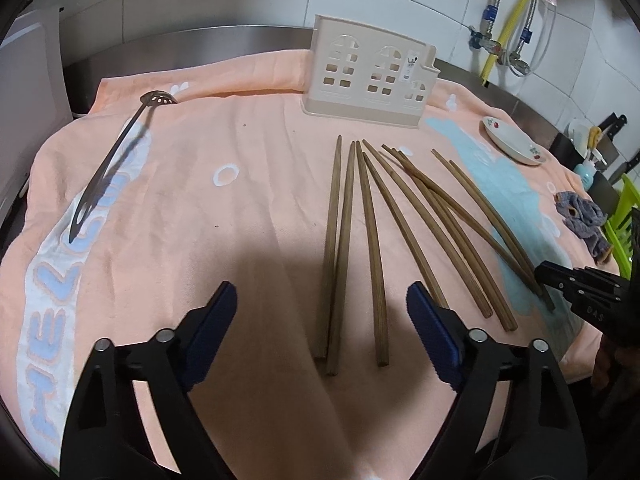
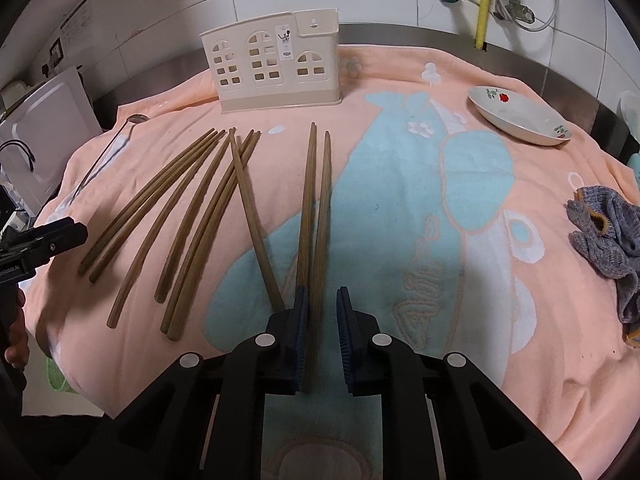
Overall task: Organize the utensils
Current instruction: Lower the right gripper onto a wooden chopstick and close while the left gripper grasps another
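Several brown wooden chopsticks (image 1: pixel 374 240) lie fanned on a peach towel (image 1: pixel 200 208). A cream utensil holder (image 1: pixel 370 74) with window cut-outs stands at the back, also in the right wrist view (image 2: pixel 276 70). A metal slotted spoon (image 1: pixel 116 160) lies at the left. My left gripper (image 1: pixel 320 300) is open above the near ends of three chopsticks. My right gripper (image 2: pixel 322 300) is open but narrow, its jaws around the near end of the rightmost chopstick pair (image 2: pixel 318 216), with a gap on the right side. The right gripper shows in the left wrist view (image 1: pixel 576 284).
A white floral dish (image 2: pixel 520 116) sits at the back right. A grey knitted cloth (image 2: pixel 608 240) lies at the right edge. A white appliance (image 2: pixel 44 136) stands at the left. Pipes and a yellow hose (image 2: pixel 486 0) run down the tiled wall.
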{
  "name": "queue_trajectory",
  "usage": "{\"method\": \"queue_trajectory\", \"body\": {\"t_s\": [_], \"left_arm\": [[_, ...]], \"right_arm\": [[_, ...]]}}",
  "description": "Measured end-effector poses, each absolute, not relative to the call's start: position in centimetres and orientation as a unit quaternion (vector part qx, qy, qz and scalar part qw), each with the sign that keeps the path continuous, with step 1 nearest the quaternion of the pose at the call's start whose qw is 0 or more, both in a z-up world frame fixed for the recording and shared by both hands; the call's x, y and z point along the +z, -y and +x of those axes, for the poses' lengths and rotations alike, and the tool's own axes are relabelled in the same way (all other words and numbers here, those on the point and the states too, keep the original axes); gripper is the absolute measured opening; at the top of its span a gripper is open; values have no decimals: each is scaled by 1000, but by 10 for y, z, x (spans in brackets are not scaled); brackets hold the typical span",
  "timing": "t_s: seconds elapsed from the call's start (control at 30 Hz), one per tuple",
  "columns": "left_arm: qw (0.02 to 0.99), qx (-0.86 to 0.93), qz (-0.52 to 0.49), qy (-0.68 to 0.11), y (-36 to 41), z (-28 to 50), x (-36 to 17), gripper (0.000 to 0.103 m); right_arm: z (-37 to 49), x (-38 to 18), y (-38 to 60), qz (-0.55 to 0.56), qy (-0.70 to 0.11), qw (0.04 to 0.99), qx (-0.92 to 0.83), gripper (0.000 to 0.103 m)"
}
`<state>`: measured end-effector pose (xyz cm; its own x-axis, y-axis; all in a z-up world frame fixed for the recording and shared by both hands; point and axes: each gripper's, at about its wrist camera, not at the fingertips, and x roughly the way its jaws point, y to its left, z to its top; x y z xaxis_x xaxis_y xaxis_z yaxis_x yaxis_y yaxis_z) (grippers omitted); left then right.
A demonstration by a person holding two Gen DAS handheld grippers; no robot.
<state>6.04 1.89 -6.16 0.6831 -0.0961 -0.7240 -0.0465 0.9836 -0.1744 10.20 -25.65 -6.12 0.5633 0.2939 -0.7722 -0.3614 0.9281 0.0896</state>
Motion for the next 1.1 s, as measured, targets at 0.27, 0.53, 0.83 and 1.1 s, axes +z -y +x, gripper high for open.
{"method": "queue_trajectory", "body": {"t_s": [0.27,0.53,0.83,1.1], "left_arm": [[909,-32,-93,-404,-19,67,-66,58],[906,-30,-96,-412,-30,75,-71,37],[903,-39,-59,-424,-27,84,-77,22],[907,-40,-16,-418,-17,85,-74,16]], "right_arm": [[104,-62,258,-34,-428,884,185,14],[108,-63,259,-30,-428,884,185,13],[111,-67,251,-55,-428,884,182,13],[112,-68,247,-78,-422,885,180,13]]}}
